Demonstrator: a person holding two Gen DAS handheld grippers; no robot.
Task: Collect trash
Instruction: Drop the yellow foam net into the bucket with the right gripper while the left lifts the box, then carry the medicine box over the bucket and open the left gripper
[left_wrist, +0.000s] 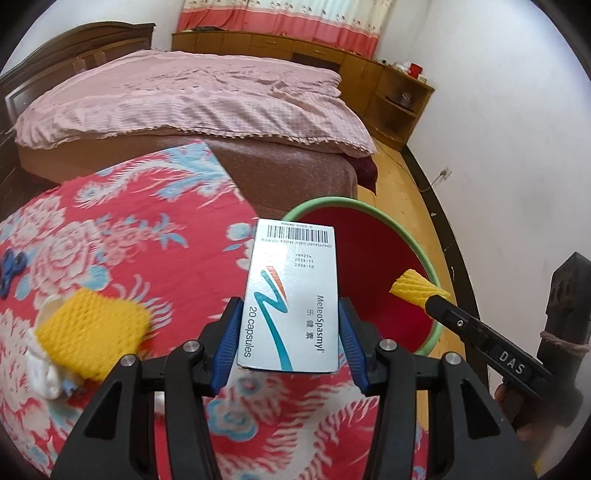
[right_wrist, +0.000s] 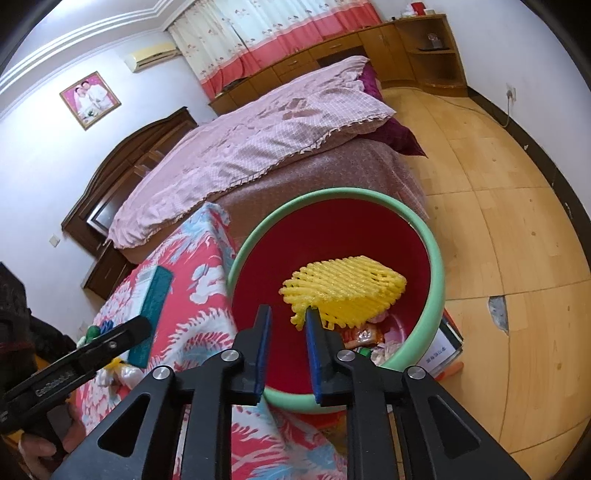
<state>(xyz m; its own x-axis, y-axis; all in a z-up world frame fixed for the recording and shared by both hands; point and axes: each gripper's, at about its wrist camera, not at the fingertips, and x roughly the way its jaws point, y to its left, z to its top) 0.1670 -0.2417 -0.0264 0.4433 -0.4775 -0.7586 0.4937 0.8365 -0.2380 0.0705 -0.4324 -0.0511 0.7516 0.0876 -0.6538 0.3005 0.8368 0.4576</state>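
Observation:
My left gripper (left_wrist: 290, 314) is shut on a white medicine box (left_wrist: 291, 299) marked "20 capsules", held above the red floral table near the bin. The red bin with a green rim (left_wrist: 430, 266) stands just right of the table; it also shows in the right wrist view (right_wrist: 437, 258). My right gripper (right_wrist: 288, 314) is open over the bin; a yellow foam net (right_wrist: 345, 291) touches its right finger and hangs over the bin. The net also shows in the left wrist view (left_wrist: 415, 286). A second yellow foam net (left_wrist: 92, 332) lies on the table at left.
White crumpled tissue (left_wrist: 40, 365) lies by the second net, and a blue fidget toy (left_wrist: 9, 267) at the table's left edge. Wrappers (right_wrist: 364, 338) lie in the bin's bottom. A bed (left_wrist: 192, 99) stands behind the table, with wooden floor (right_wrist: 517, 240) to the right.

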